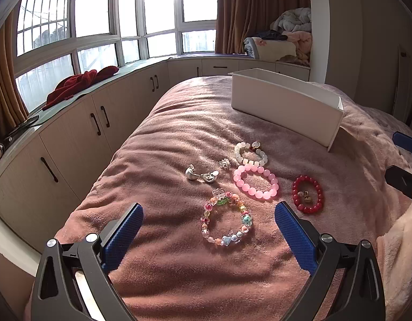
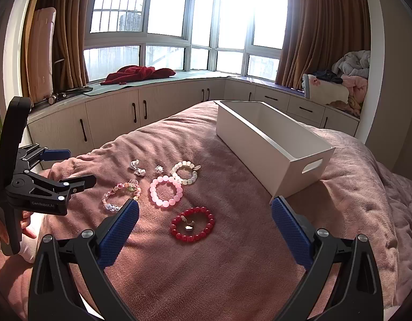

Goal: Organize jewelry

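Several pieces of jewelry lie on a pink blanket: a multicolour bead bracelet [image 1: 226,218] [image 2: 121,194], a pink bead bracelet [image 1: 256,183] [image 2: 166,191], a white bead bracelet [image 1: 250,153] [image 2: 185,172], a red bead bracelet [image 1: 308,194] [image 2: 192,227] with a small gold charm inside it, two silver earrings [image 1: 202,174] [image 2: 136,168] and a small silver stud [image 1: 224,163] [image 2: 159,169]. A white box [image 1: 286,104] [image 2: 272,141] stands behind them. My left gripper [image 1: 208,211] [image 2: 80,167] is open just short of the multicolour bracelet. My right gripper [image 2: 204,207] is open around the red bracelet's near side.
The blanket [image 1: 179,133] covers a bed whose left edge drops toward beige cabinets [image 1: 99,117] under a bay window. A red cloth [image 1: 83,83] lies on the window ledge. Folded bedding [image 2: 347,83] is piled at the far right.
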`<action>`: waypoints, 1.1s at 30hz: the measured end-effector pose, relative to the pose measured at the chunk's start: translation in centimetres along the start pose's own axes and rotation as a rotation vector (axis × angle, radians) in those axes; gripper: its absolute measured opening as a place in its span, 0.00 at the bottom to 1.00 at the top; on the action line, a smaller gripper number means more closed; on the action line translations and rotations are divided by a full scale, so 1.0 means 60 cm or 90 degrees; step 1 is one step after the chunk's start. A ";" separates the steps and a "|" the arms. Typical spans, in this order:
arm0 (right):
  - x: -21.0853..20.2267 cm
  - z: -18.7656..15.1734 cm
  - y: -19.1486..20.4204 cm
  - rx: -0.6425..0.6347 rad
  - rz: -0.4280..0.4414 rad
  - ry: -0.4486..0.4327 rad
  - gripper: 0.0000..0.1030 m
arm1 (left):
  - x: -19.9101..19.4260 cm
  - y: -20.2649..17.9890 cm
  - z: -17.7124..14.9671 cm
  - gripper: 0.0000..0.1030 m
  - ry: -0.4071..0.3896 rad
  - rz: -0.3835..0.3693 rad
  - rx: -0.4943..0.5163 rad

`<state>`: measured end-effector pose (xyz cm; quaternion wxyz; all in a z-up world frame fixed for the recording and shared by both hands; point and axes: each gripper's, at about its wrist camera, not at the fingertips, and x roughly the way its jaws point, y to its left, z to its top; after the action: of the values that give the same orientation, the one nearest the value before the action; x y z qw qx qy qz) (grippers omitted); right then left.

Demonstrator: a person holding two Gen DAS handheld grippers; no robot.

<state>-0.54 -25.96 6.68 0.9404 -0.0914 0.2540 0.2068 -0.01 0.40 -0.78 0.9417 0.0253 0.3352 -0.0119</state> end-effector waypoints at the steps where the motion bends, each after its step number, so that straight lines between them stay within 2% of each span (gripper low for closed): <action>1: 0.000 0.000 0.000 0.001 0.001 0.000 0.95 | 0.000 0.000 -0.001 0.97 0.000 0.000 0.001; 33: 0.002 0.002 -0.002 0.002 0.003 0.005 0.95 | -0.001 0.008 -0.001 0.97 0.004 0.002 -0.002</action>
<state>-0.37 -25.98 6.72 0.9392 -0.0903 0.2580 0.2081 -0.08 0.88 -0.74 0.9407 0.0242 0.3383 -0.0099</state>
